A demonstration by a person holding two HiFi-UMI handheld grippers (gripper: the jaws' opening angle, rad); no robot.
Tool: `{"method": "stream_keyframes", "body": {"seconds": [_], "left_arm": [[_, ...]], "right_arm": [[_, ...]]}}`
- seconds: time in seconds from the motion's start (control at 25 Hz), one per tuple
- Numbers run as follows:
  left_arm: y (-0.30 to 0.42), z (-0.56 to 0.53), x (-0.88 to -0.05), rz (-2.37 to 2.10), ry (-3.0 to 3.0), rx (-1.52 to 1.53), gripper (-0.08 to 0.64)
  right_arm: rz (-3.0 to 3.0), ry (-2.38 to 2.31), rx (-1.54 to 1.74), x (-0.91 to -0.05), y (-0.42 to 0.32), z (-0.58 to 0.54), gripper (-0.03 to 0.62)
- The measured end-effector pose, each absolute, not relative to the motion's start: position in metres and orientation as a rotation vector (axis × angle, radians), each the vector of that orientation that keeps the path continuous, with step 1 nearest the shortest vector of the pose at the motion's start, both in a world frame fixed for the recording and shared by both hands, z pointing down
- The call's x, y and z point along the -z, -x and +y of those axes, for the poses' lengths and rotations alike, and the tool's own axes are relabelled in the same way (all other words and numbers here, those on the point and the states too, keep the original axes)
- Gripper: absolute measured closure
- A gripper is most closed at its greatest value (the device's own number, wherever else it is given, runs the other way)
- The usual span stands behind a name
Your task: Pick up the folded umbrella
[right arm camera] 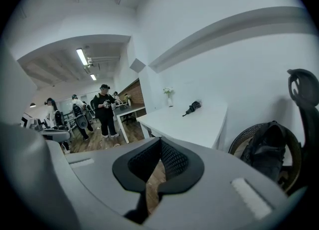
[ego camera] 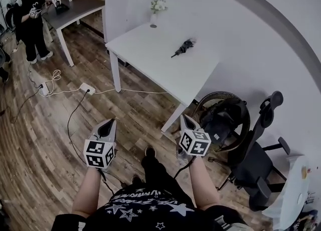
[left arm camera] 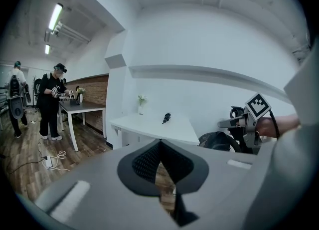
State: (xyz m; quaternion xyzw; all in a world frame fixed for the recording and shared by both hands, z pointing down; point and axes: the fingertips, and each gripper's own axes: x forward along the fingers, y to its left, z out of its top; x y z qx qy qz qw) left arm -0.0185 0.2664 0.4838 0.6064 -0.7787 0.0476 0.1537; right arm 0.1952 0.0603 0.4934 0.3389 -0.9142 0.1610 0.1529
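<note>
The folded black umbrella (ego camera: 182, 48) lies on the white table (ego camera: 150, 49) near its far side, close to the wall. It also shows small and distant in the left gripper view, umbrella (left arm camera: 166, 118), and in the right gripper view, umbrella (right arm camera: 192, 107). Both grippers are held over the wooden floor, well short of the table. My left gripper (ego camera: 107, 125) is shut with nothing in it, its tips meeting (left arm camera: 159, 141). My right gripper (ego camera: 184, 120) is also shut and empty (right arm camera: 160, 139). Both point toward the table.
A vase of flowers (ego camera: 154, 17) stands at the table's far corner. A round wicker chair with a black bag (ego camera: 223, 117) and an office chair (ego camera: 261, 160) stand right of the table. A power strip and cables (ego camera: 86, 88) lie on the floor. A person (ego camera: 30, 19) stands by a dark table (ego camera: 75, 9).
</note>
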Motion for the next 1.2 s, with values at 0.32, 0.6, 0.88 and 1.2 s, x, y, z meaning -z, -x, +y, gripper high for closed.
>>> {"method": "stream_keyframes", "body": {"seconds": [0.32, 0.6, 0.88, 1.2], "left_arm": [[0.060, 0.232, -0.496, -2.238, -1.695, -0.151, 0.557], [0.110, 0.180, -0.507, -2.241, -1.661, -0.171, 0.557], [0.147, 0.091, -0.516, -2.198, -1.660, -0.158, 0.557], [0.174, -0.007, -0.515, -2.156, -1.692, -0.176, 0.557]], "right_arm": [[-2.623, -0.938, -0.503, -0.512, -0.147, 0.013, 0.575], [-2.613, -0.936, -0.560, -0.528, -0.095, -0.047, 0.575], [-2.582, -0.943, -0.583, -0.536, -0.057, -0.134, 0.575], [-2.562, -0.975, -0.624, -0.539, -0.025, -0.226, 0.575]]}}
